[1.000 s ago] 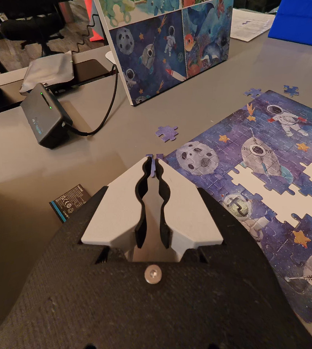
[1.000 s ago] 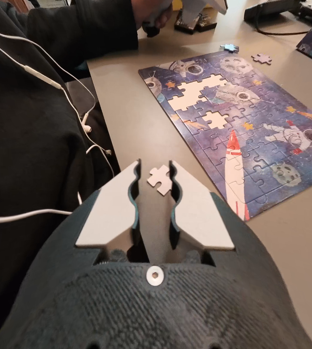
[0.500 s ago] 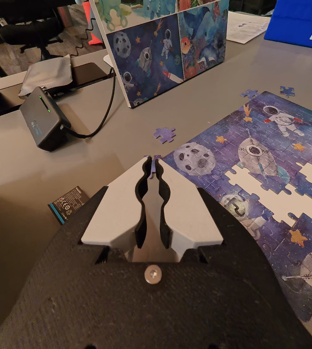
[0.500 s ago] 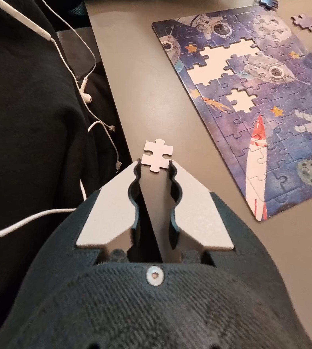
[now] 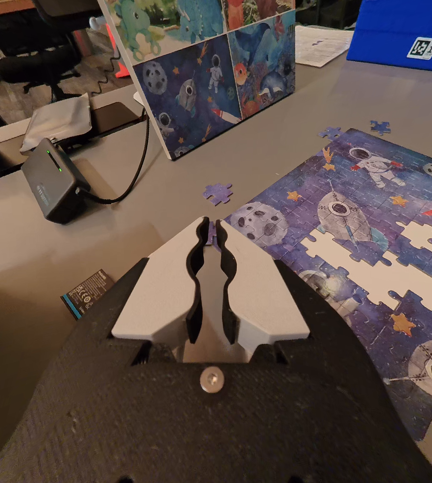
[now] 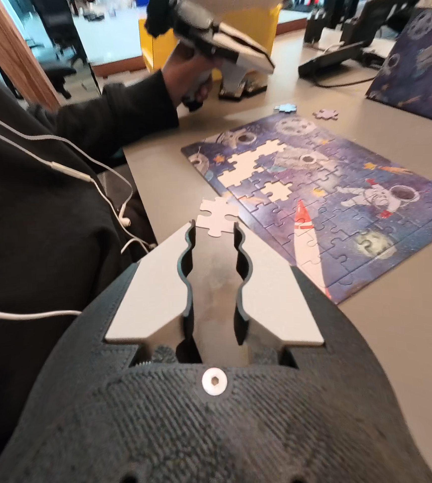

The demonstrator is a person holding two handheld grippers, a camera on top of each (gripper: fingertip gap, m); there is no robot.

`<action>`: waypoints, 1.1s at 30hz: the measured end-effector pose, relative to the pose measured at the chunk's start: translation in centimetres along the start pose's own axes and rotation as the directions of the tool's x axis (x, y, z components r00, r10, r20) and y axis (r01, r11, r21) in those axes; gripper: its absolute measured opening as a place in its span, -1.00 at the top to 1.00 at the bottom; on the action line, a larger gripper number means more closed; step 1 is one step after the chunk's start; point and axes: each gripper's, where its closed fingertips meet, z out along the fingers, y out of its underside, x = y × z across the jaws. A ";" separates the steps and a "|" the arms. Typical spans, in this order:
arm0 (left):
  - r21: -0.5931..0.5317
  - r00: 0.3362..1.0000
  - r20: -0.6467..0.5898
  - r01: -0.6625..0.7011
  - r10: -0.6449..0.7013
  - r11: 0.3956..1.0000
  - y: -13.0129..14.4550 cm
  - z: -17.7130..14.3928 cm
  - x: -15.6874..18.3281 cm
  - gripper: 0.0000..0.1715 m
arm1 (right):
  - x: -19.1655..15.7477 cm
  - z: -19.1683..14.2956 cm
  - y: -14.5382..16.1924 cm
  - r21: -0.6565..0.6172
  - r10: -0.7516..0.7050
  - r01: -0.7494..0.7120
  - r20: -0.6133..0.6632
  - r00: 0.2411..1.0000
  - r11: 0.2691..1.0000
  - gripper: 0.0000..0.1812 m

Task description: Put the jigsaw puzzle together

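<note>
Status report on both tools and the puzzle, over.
Left tool shut on purple piece. Right tool holds white piece. Puzzle has gaps.

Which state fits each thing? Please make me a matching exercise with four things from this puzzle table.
Things:
1. white-backed piece
2. loose purple piece
3. puzzle box
4. black device

States:
a. has a cable plugged in
b. stands tilted
c. held at the right gripper tips
d. lies flat beside the puzzle

Pairs: 1-c, 2-d, 3-b, 4-a

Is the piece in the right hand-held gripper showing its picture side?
No, the piece between the right hand-held gripper's tips shows only a plain white face.
</note>
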 end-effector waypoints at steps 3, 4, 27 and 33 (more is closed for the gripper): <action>0.085 0.999 -0.007 -0.044 0.045 0.995 -1.6 -1.0 0.6 1.00 | 0.6 -0.5 -1.4 0.082 0.047 -0.048 0.011 0.999 0.996 0.70; 0.140 0.998 -0.017 -0.064 0.067 0.988 -2.5 -1.5 1.0 1.00 | 0.7 -0.5 -1.8 0.103 0.060 -0.061 0.020 0.998 0.993 0.70; 0.312 0.749 -0.495 -0.319 0.440 0.895 -0.8 -6.3 20.8 0.36 | -2.2 6.4 -5.6 0.046 0.198 -0.256 0.510 0.837 0.965 0.71; 0.318 0.724 -0.502 -0.355 0.474 0.879 -0.2 -6.5 21.2 0.67 | -2.9 7.6 -5.4 -0.007 0.207 -0.241 0.535 0.819 0.970 0.70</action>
